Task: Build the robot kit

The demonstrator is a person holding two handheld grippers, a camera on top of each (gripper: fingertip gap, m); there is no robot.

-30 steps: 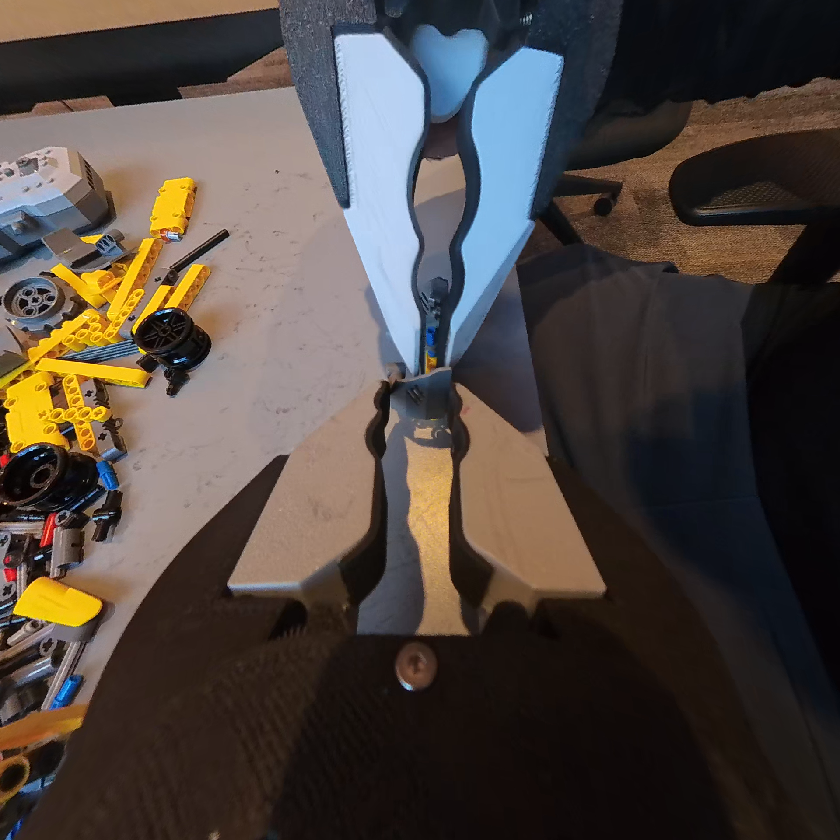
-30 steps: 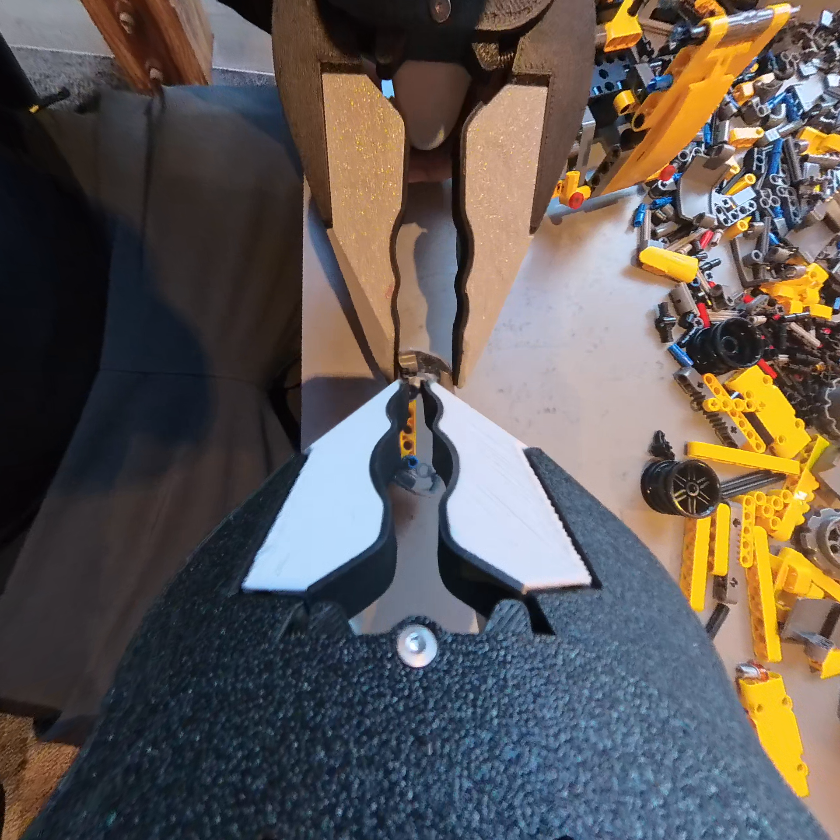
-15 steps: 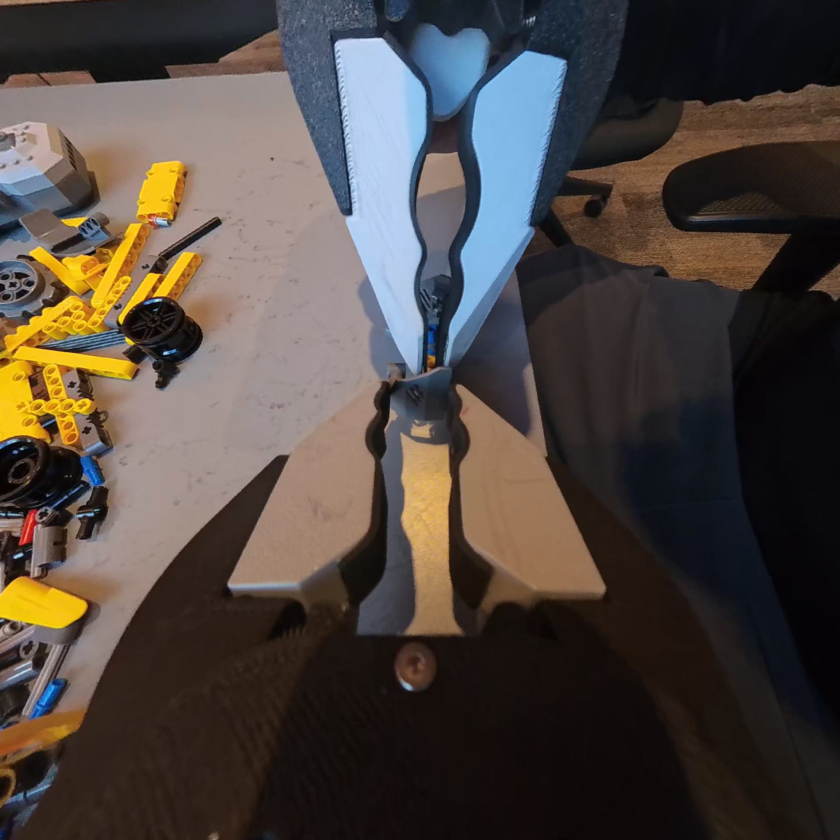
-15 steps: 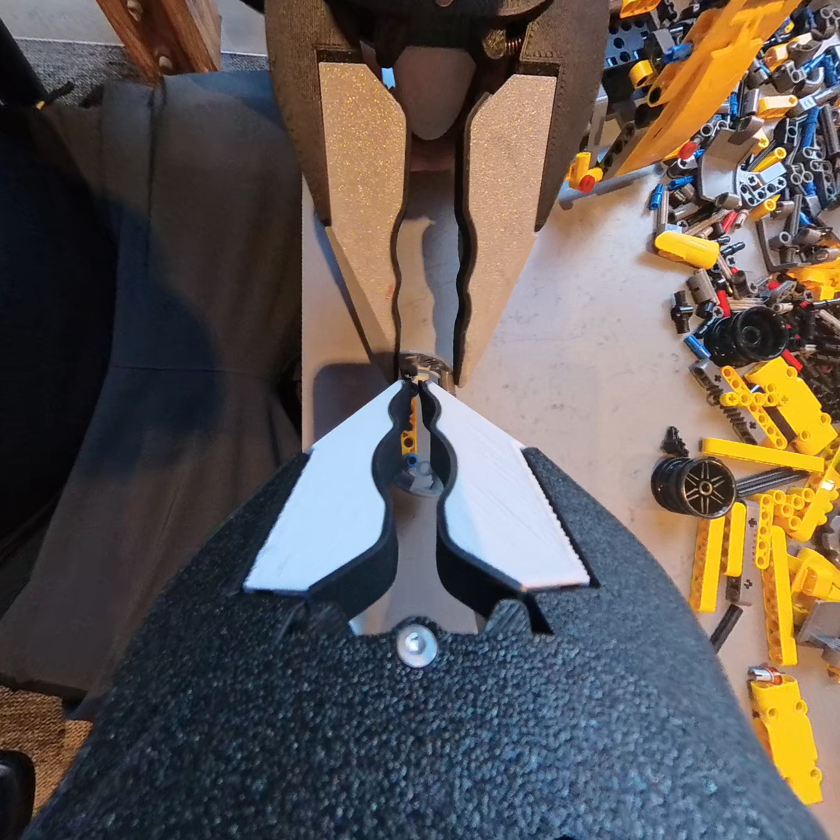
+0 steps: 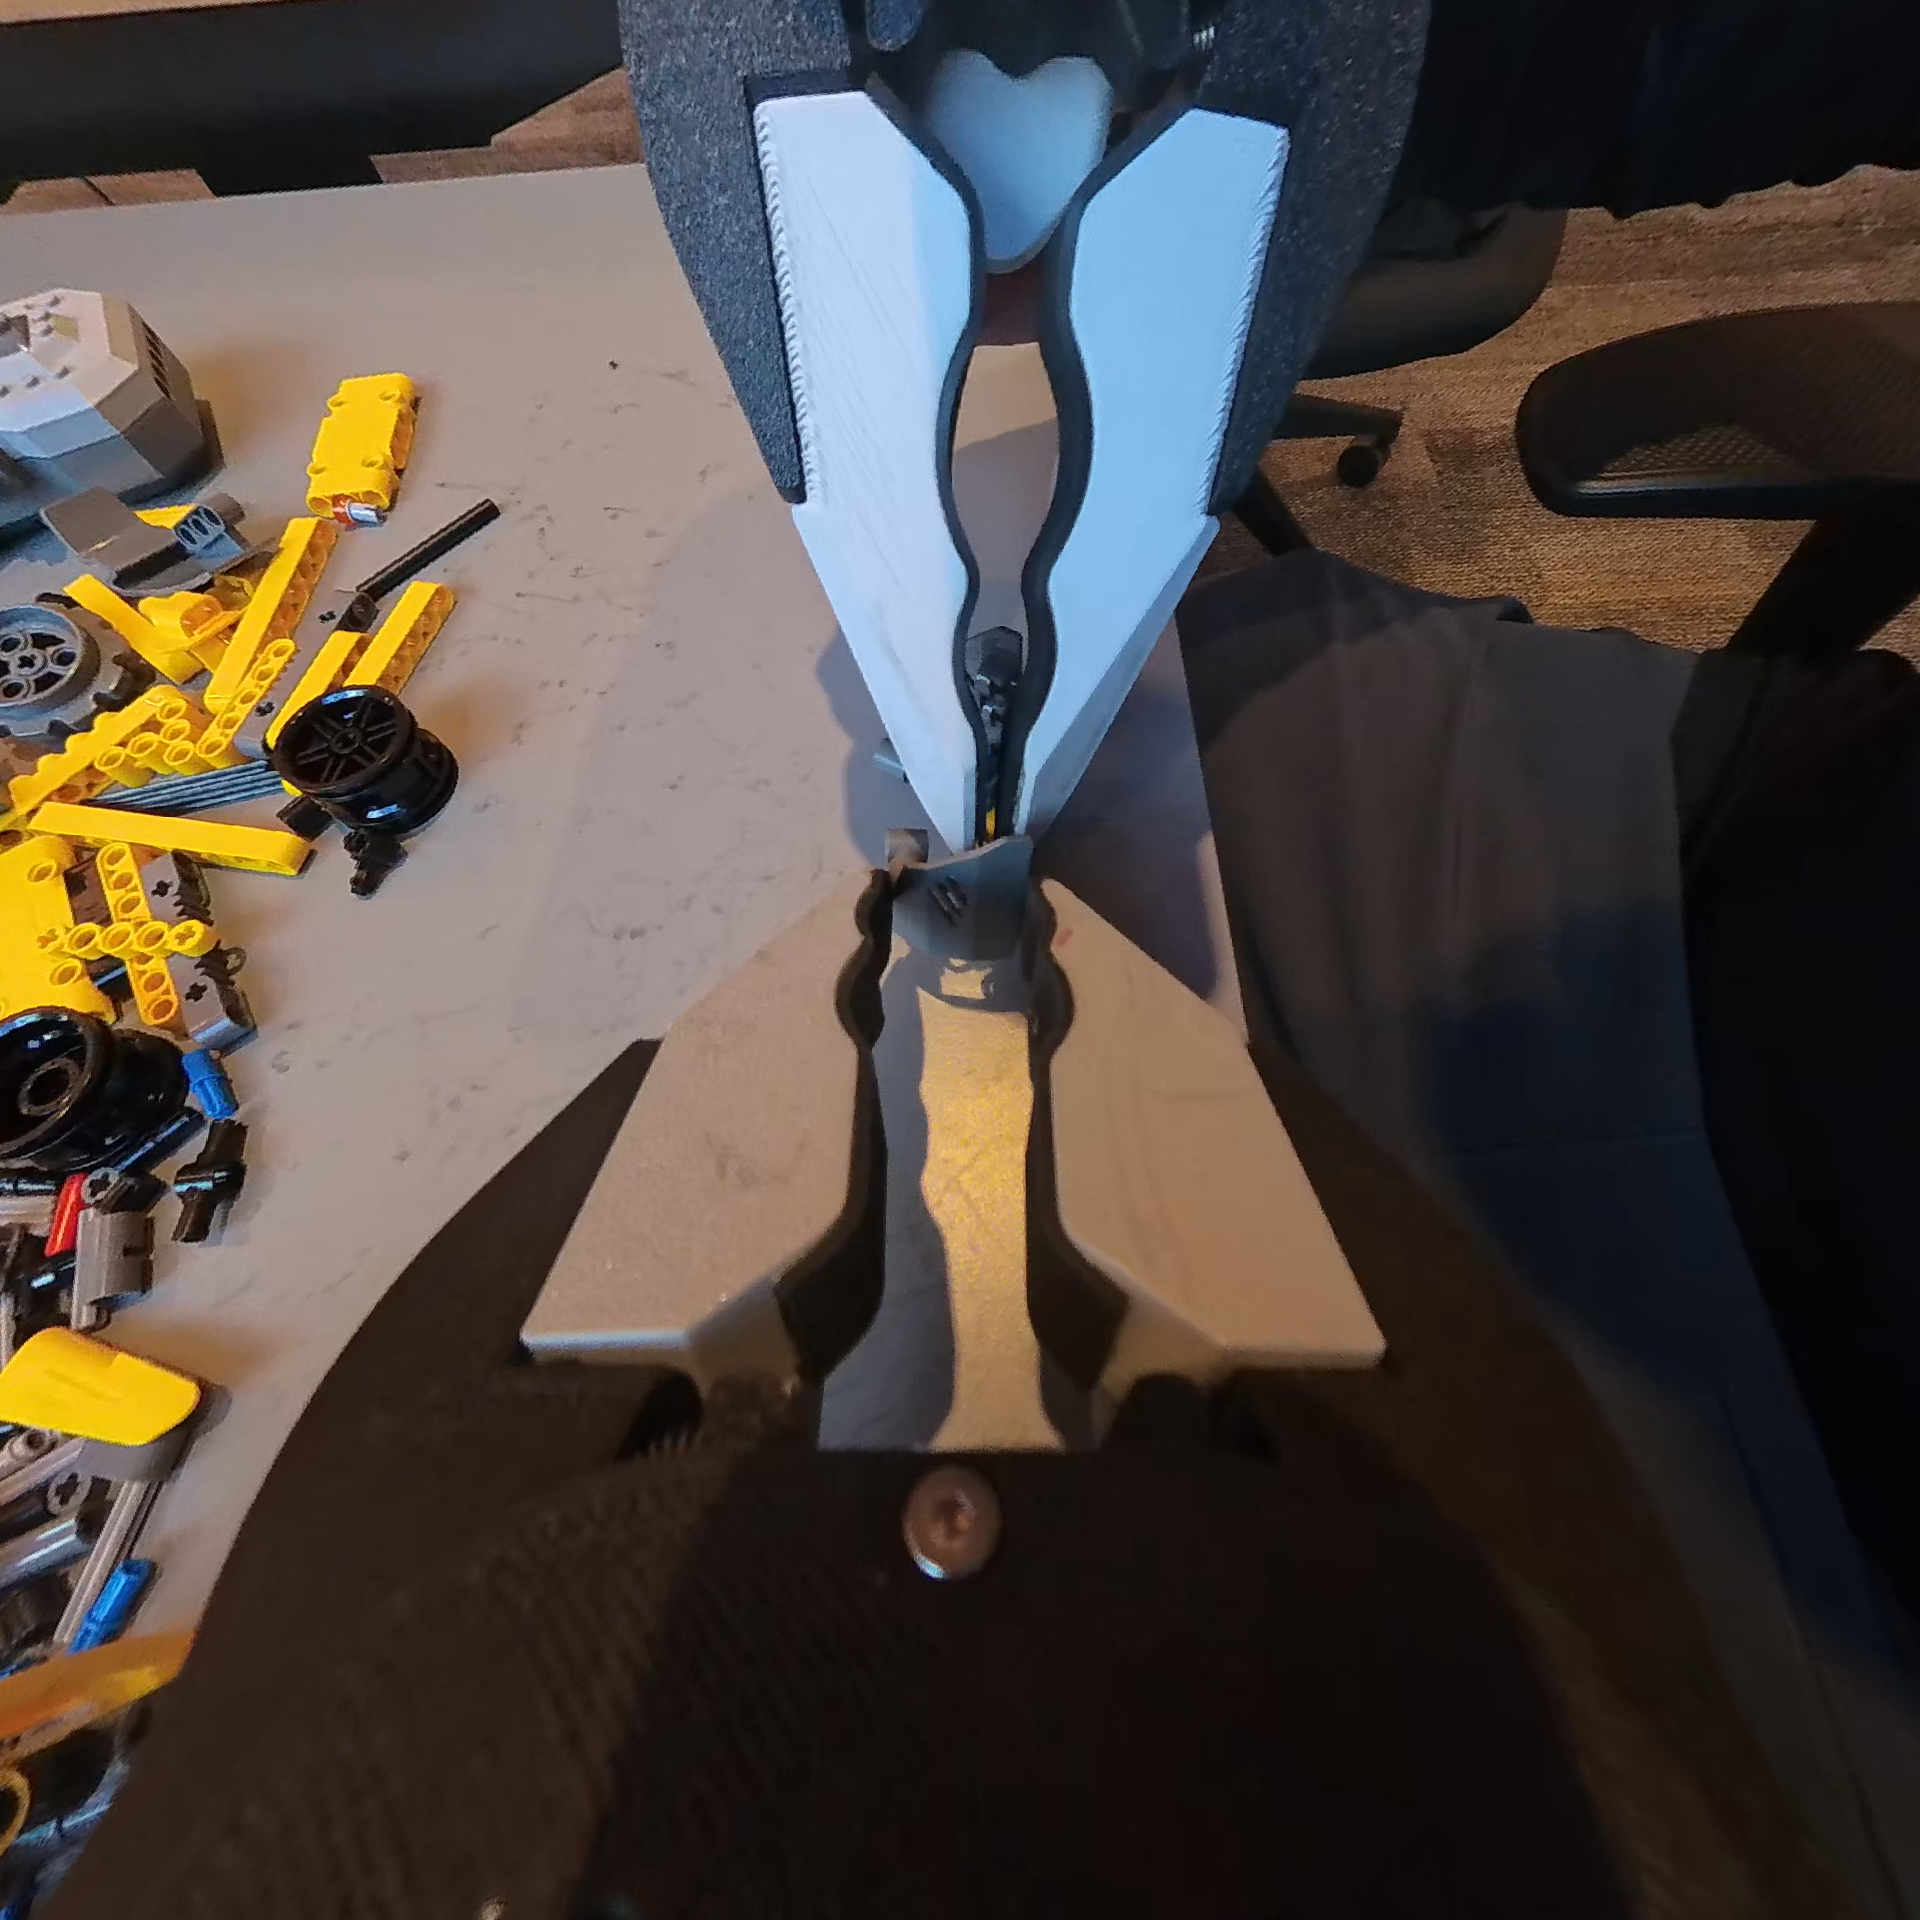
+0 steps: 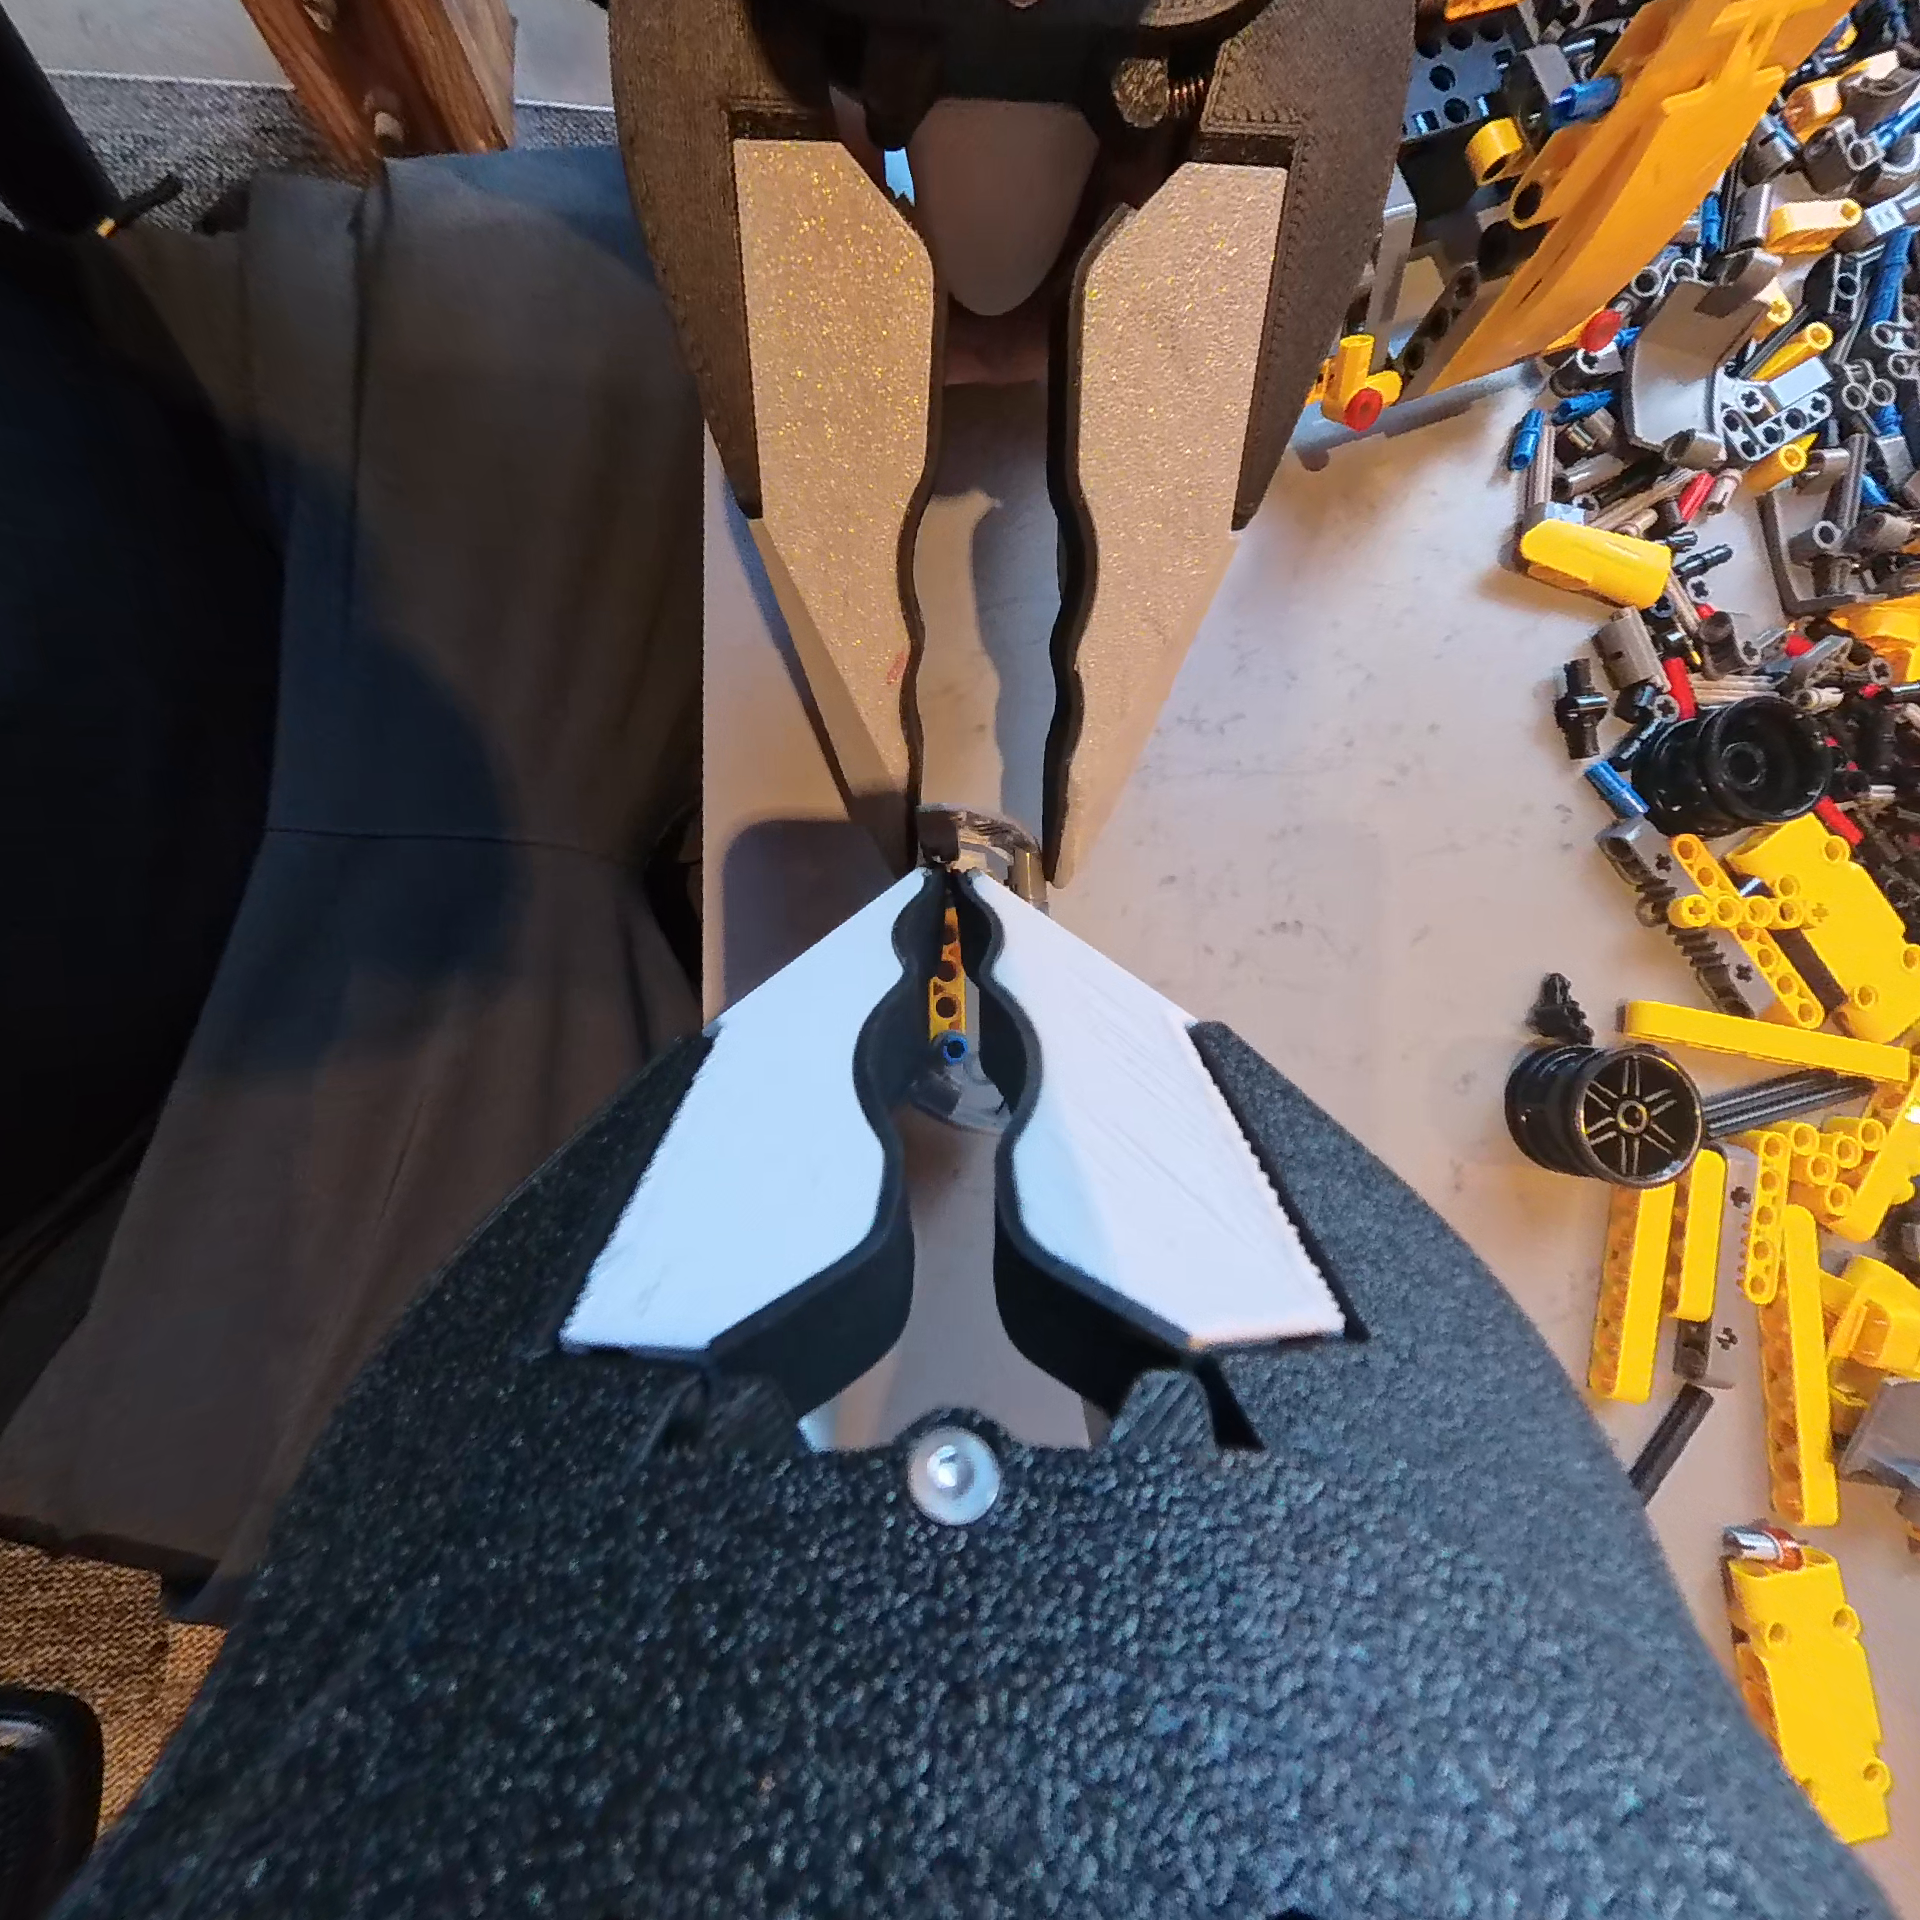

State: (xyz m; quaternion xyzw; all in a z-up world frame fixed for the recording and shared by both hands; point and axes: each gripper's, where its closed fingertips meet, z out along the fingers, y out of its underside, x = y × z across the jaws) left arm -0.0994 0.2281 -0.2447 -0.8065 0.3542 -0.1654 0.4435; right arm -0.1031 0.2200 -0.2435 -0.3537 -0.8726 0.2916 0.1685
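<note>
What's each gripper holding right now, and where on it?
Left gripper pinches a small grey curved plastic piece by its sides; right gripper clamps a thin yellow holed beam near one end.

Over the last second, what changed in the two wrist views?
Hardly anything. The left gripper stays shut on the grey piece, the right gripper on the yellow beam, tips meeting over the table edge. The views wobbled slightly, so the black wheel and brick pile drifted and came back.
</note>
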